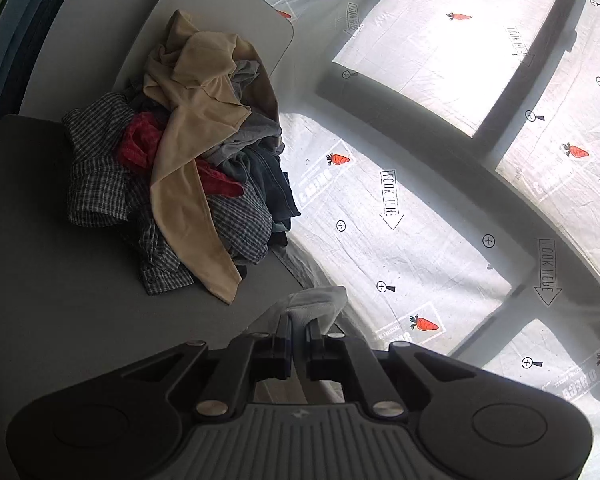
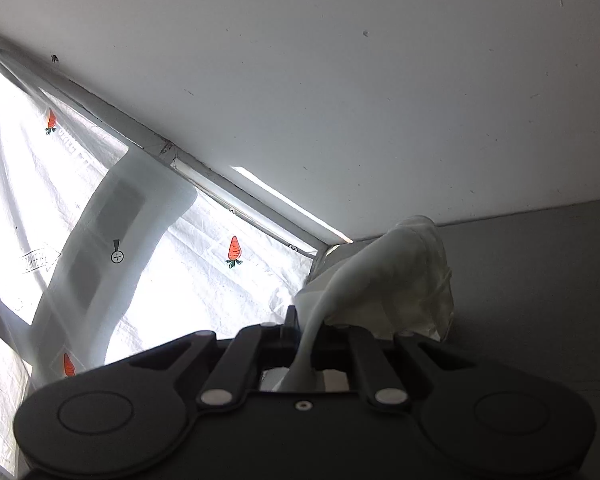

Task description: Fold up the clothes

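Observation:
My left gripper (image 1: 299, 326) is shut on a fold of white cloth (image 1: 316, 303) that bunches just past its fingertips, held above the near edge of the grey table (image 1: 60, 300). In the right wrist view, my right gripper (image 2: 305, 320) is shut on the white cloth (image 2: 396, 276) too; a strip of it runs back between the fingers and a crumpled bunch rises beyond them. A heap of unfolded clothes (image 1: 188, 156) lies on the table ahead and left of the left gripper: a tan garment on top, checked shirts, something red, grey and dark blue pieces.
White plastic sheeting (image 1: 440, 220) printed with carrots, arrows and crosses covers the window panes to the right of the table. A second grey tabletop (image 1: 204, 12) lies beyond the heap. The right wrist view points up at a white ceiling (image 2: 340, 80) and grey wall (image 2: 540, 300).

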`<action>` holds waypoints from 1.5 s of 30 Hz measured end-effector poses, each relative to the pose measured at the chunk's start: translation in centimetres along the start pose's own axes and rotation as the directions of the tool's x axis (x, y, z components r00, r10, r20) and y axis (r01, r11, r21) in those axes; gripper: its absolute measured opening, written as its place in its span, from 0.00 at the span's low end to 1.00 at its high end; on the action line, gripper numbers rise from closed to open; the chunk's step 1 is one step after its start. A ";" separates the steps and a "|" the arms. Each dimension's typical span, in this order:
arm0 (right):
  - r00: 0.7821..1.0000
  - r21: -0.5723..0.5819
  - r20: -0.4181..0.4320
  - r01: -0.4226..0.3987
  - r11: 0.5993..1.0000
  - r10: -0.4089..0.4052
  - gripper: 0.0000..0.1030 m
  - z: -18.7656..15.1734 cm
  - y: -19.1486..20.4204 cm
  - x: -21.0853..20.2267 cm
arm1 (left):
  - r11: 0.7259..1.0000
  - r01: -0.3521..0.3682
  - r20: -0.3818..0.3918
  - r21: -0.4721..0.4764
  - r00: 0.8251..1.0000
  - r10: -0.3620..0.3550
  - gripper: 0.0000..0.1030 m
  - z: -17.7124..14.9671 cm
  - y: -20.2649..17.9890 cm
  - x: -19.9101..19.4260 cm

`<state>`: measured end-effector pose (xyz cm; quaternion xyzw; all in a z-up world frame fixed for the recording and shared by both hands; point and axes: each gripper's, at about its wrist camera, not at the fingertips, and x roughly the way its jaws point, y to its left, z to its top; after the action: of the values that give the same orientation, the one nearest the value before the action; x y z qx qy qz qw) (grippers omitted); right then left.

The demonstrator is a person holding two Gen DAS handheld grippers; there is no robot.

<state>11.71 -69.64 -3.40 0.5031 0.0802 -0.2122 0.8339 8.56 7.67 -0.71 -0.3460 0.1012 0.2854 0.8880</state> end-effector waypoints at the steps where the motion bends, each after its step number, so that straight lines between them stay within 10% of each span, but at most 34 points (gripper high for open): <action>1: 1.000 0.026 -0.005 0.012 1.000 -0.012 0.05 -0.2 -0.5 0.5 | 1.000 -0.009 -0.021 -0.028 1.000 0.008 0.06 -0.3 0.3 0.6; 29: 0.980 -0.042 -0.075 0.182 0.982 -0.184 0.05 -4.9 1.8 19.0 | 0.999 -0.050 -0.206 0.011 0.977 0.051 0.06 -3.2 -8.3 21.9; 45: 0.981 -0.118 -0.066 0.173 0.978 -0.181 0.05 -6.0 4.2 27.8 | 0.993 0.071 -0.193 0.095 0.980 -0.051 0.07 -5.2 -16.8 33.7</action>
<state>38.92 -70.32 -12.54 0.4542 0.1683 -0.2614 0.8349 45.92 8.87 -7.89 -0.3292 0.1893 0.2181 0.8990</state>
